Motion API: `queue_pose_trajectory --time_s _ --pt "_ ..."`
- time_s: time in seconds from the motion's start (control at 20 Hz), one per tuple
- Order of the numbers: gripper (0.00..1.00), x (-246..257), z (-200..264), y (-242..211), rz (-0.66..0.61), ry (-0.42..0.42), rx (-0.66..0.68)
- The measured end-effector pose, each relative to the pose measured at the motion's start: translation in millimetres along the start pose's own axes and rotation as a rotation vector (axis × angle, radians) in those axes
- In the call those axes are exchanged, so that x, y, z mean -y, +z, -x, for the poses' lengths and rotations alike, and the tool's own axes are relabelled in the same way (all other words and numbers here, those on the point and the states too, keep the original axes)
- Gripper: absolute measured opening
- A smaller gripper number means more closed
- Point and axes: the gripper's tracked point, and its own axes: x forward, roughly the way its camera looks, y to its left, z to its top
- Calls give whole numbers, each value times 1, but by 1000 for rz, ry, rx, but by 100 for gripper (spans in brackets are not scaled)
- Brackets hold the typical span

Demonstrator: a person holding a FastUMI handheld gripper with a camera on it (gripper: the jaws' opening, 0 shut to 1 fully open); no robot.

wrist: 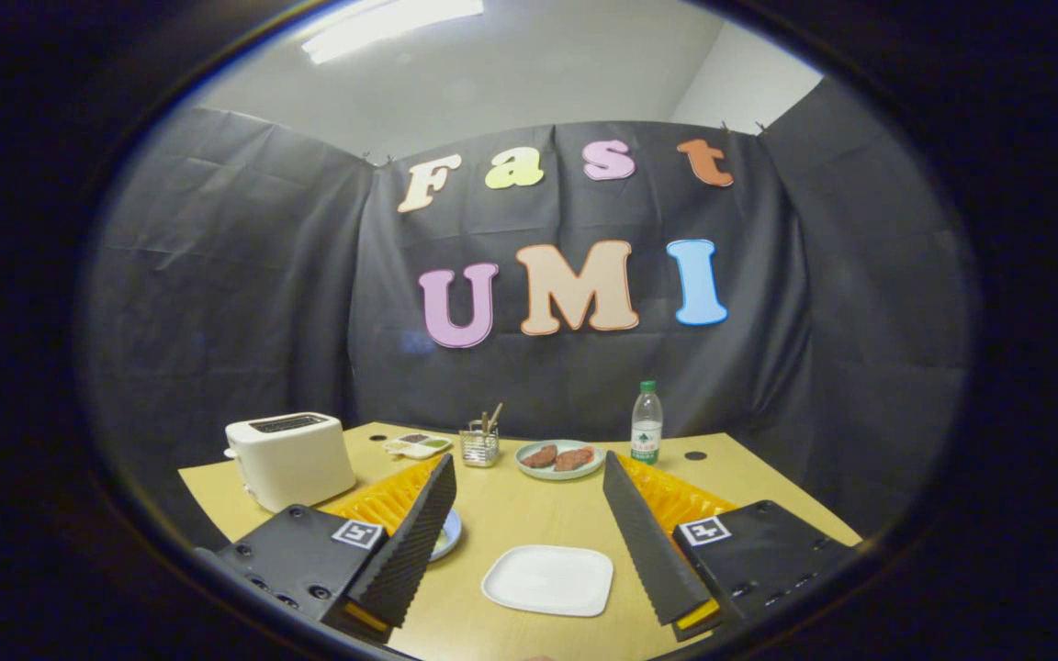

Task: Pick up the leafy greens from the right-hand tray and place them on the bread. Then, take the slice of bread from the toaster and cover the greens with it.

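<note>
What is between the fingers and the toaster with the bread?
Nothing visible blocks the way. The gripper is open above the white square plate; the toaster stands beyond its left finger, with an orange tray low between them. No bread can be made out in the slot.

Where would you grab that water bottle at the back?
Probably around its clear body, below the green cap, coming in level from the front. The bottle stands upright beside the plate of patties, and its narrow round shape should fit between the open gripper's fingers, which are now well short of it.
</note>
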Motion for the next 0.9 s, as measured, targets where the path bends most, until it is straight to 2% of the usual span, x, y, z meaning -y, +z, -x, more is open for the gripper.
queue_pose_trajectory --time_s 0.2,0.45,0.9 --pt "100 27 16 -9 4 -49 -10" --pt "99 48 34 -7 -49 -85 16" --pt "99 56 46 -10 -77 -78 18"
